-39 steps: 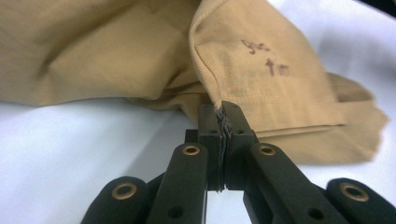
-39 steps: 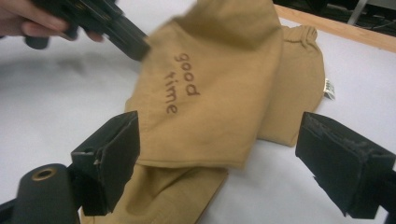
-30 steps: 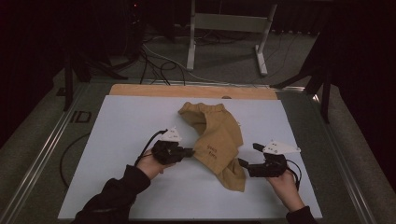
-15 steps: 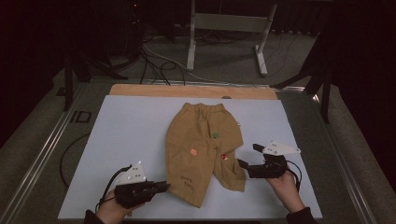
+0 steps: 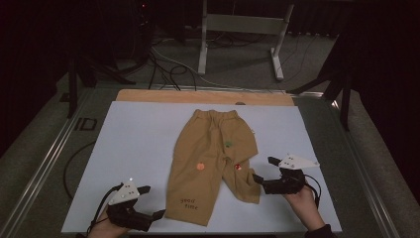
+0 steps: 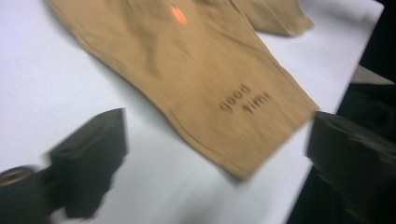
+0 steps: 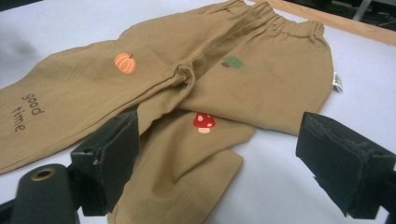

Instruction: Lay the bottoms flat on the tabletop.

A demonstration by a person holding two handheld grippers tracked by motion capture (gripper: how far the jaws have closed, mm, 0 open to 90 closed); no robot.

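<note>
Trousers (image 5: 214, 163) of tan cloth lie spread flat on the white table (image 5: 133, 144), waistband toward 12 o'clock and legs toward 6. One leg runs straight and reads "good time" near its hem; the other is shorter, its lower part crumpled toward 5 o'clock. A pumpkin (image 7: 124, 63), a green tree (image 7: 232, 62) and a mushroom (image 7: 204, 122) mark the cloth. The left gripper (image 5: 148, 202) sits at 7 o'clock just beside the long hem, jaws wide, holding nothing. The right gripper (image 5: 264, 169) sits at 4 o'clock by the crumpled leg, jaws wide and empty.
</note>
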